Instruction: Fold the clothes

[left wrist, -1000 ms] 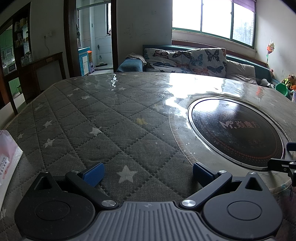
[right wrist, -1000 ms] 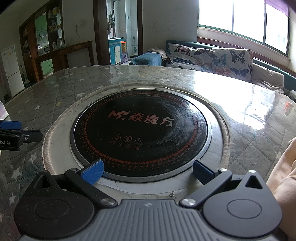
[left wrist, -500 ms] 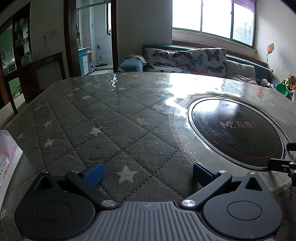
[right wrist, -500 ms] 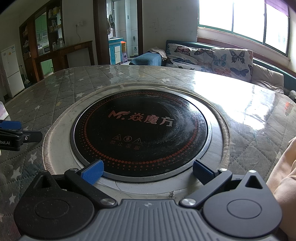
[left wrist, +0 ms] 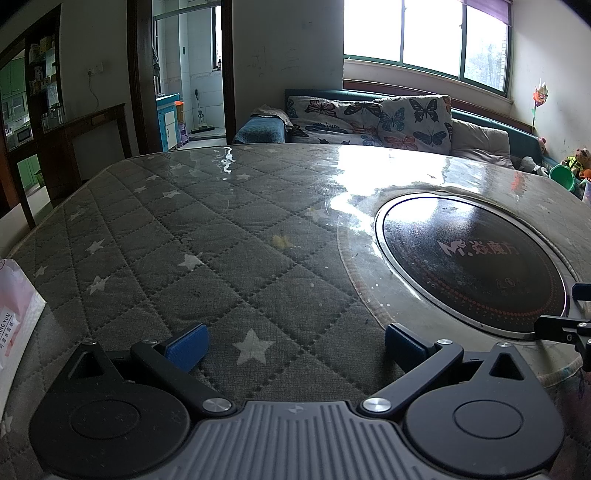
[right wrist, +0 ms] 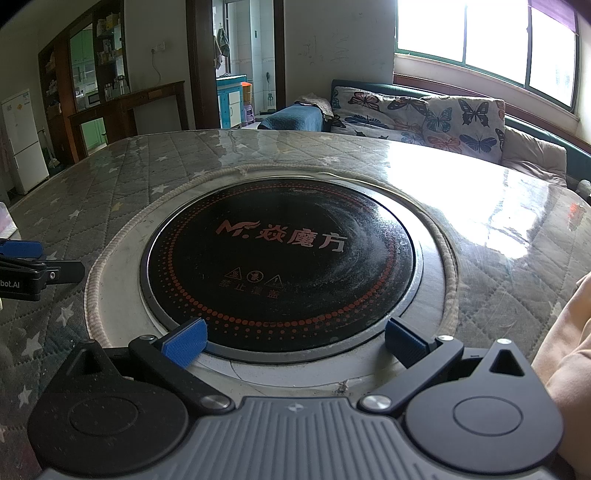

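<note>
We look across a round table (left wrist: 207, 236) covered with a grey quilted cloth with white stars under a glossy clear sheet, in a living room with a butterfly-print sofa (left wrist: 373, 118) below a bright window (left wrist: 424, 33). The only fabric that may be the clothing to fold is a peach-coloured cloth (right wrist: 565, 339) at the far right edge of the right wrist view, lying on the table just beside our right gripper (right wrist: 293, 338); we cannot tell what kind of garment it is, and it does not show in the left wrist view. Our right gripper sits low over the near rim of the black round cooktop (right wrist: 280, 258) set into the table's middle, its blue-padded fingers (right wrist: 186, 341) spread wide with nothing between them. Our left gripper (left wrist: 293, 341) hovers low and level over the starred cloth to the left of the cooktop, its blue-padded fingers also spread wide and empty. Each tool shows at the edge of the other's view, so the two are held side by side, both pointing toward the sofa. A white and pink package (left wrist: 14, 317) lies on the table at the far left, beside the left gripper.
</note>
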Action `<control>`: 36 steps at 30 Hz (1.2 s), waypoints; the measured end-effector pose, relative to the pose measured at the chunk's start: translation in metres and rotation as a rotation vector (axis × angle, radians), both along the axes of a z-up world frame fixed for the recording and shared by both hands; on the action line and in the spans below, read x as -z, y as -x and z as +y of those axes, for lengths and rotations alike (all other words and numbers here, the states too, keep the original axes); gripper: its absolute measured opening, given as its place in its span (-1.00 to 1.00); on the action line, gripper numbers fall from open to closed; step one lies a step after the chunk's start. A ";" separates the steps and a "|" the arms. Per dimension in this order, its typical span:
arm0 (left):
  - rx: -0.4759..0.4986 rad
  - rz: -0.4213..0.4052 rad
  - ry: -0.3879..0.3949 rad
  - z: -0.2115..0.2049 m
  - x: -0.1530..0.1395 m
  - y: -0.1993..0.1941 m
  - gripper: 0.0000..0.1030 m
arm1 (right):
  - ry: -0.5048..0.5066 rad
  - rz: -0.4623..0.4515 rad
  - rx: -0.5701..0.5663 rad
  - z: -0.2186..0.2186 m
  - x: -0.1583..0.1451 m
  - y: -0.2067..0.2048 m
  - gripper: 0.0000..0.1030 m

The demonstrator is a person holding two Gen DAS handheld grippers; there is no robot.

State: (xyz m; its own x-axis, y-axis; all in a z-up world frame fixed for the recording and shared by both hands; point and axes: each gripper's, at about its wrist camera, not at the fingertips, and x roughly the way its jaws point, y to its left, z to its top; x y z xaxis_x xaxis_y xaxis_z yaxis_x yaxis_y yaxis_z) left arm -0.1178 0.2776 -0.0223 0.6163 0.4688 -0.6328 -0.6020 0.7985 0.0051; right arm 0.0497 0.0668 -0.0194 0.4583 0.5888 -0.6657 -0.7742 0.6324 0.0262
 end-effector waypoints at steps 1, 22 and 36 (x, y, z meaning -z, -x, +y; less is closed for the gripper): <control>0.000 0.000 0.000 0.000 0.000 0.000 1.00 | 0.000 0.000 0.000 0.000 0.000 0.000 1.00; 0.000 0.002 -0.001 0.000 0.001 -0.001 1.00 | 0.000 0.001 0.000 0.000 0.000 0.000 1.00; 0.000 0.005 -0.006 0.002 0.002 -0.001 1.00 | 0.001 0.000 0.000 0.000 0.000 0.000 1.00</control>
State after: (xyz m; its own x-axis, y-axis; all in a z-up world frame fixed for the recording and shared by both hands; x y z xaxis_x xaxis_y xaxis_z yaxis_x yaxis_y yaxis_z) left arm -0.1171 0.2792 -0.0244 0.6129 0.4723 -0.6335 -0.6020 0.7984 0.0128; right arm 0.0495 0.0667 -0.0191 0.4586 0.5882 -0.6661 -0.7743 0.6323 0.0252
